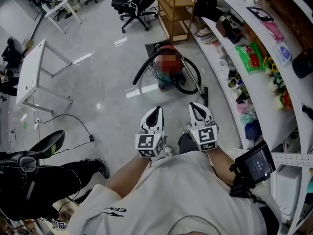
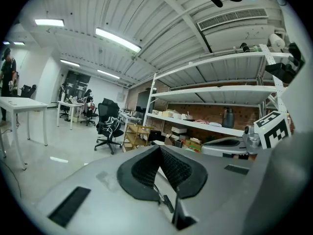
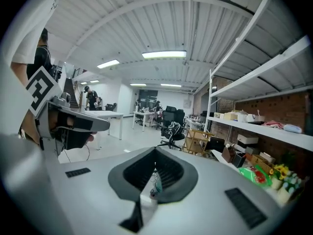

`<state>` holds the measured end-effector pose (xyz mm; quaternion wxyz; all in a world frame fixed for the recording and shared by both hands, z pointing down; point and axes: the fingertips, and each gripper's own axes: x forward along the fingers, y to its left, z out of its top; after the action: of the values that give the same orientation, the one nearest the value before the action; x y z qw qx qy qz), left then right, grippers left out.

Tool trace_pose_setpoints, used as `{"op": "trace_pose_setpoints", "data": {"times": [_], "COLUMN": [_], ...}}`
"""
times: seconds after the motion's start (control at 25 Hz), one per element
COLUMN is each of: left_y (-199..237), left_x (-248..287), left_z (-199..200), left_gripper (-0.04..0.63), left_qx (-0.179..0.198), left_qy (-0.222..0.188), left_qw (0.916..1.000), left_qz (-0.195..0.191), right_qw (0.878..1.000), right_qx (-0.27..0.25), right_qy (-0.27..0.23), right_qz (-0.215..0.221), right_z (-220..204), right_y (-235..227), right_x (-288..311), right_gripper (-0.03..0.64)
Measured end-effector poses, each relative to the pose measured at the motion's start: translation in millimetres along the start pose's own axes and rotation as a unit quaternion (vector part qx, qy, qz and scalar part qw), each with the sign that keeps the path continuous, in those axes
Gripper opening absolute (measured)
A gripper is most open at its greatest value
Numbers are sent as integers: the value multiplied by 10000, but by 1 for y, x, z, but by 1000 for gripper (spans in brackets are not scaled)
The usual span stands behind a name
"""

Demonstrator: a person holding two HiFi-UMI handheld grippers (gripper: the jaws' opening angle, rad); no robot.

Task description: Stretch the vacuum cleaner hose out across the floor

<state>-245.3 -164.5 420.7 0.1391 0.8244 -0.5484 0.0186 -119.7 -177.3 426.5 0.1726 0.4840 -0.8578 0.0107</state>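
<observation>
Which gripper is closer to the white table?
Left. The left gripper is to the right of the white table, apart from it; the right gripper is farther right.

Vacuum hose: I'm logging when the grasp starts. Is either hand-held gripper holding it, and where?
Nothing is held. The left hand-held gripper and right hand-held gripper are shut and empty. The hose lies untouched beside the vacuum cleaner.

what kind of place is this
Probably an open-plan office or lab workshop: white desks, black office chairs, and long white storage shelves stocked with boxes and supplies along a brick wall.
</observation>
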Motion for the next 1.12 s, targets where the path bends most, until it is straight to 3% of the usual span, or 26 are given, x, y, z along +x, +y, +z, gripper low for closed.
{"op": "trace_pose_setpoints", "data": {"times": [0.8,1.12], "left_y": [75,114], "left_x": [225,271], "left_z": [23,17], "left_gripper": [2,2], "left_qx": [35,-53], "left_qy": [425,709], "left_qw": [9971,9938], "left_qz": [624,861], "right_qw": [9981,9959], "right_qx": [191,261], "right_qy": [282,521], "right_qz": [511,692], "right_z": [-2,-10], "right_y": [-146,-168], "right_x": [198,260], "right_gripper": [-5,-5]}}
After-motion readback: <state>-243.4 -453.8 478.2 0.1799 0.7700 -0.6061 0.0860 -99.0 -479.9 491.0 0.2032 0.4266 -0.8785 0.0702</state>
